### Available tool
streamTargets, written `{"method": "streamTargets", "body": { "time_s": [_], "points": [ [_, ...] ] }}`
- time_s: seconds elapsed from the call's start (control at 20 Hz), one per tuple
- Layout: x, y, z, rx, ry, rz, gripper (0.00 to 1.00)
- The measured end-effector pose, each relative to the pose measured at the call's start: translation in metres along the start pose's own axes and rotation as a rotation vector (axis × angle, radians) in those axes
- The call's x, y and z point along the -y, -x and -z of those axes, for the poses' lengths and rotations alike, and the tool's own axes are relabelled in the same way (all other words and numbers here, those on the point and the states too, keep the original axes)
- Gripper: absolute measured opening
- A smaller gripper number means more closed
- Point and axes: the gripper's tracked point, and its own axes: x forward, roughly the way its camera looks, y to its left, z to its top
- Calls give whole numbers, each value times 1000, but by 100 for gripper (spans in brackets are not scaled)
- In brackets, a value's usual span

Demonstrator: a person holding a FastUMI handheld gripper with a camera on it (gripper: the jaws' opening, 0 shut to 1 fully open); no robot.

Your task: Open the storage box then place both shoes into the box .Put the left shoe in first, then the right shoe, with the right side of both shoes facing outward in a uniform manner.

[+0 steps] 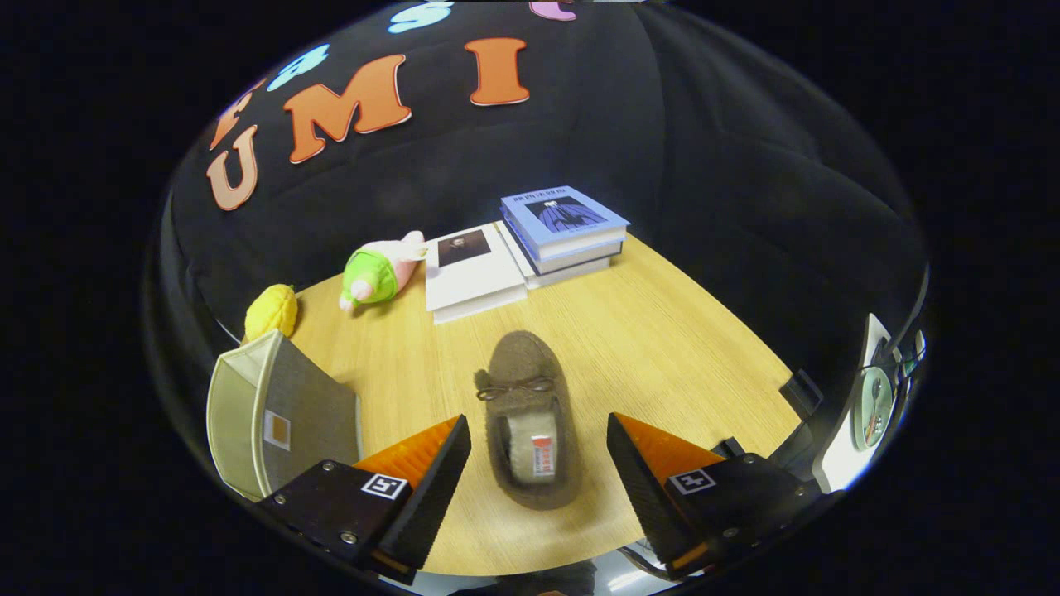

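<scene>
A: Brown suede, it looks like — the shoe [530,418] lies on the wooden table [662,348], toe pointing away, with a small bow across the top and a pale lining inside.

B: And the gripper [538,463]?

A: Its fingers are spread wide, one on each side of the shoe's heel end, neither touching it. The shoe sits between them, its toe reaching beyond the tips.

B: Where is the storage box [277,414]?

A: Beside the left finger, at the table's near left corner. It is a grey fabric box with a cream rim and a small tag on its side. Whether it stands open or closed cannot be told from this angle.

B: Anything else on the table?

A: Beyond the shoe, a white book [472,273] lies flat, and just beside it a stack of books [567,236] with a blue cover on top. Next to the white book is a green and pink plush toy [381,273], and near the box a yellow plush toy [272,310].
</scene>
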Motion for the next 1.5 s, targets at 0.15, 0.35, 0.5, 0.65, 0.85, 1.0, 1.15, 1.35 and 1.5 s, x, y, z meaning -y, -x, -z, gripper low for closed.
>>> {"method": "streamTargets", "body": {
  "time_s": [0.15, 0.35, 0.5, 0.65, 0.85, 1.0, 1.15, 1.35, 1.5],
  "points": [
    [11, -17, 23, -60, -30, 7, 99],
    [15, -39, 40, -109, -63, 12, 90],
    [15, -56, 44, -135, -97, 13, 74],
    [13, -67, 47, -161, -122, 4, 52],
    [14, -67, 43, -181, -158, 24, 5],
    [12, -57, 36, -185, -196, 21, 1],
    [3, -38, 19, -161, -189, 39, 1],
    [-43, -3, -19, -90, -212, -35, 1],
    [-93, 30, -40, -67, -224, -133, 1]
  ]
}}
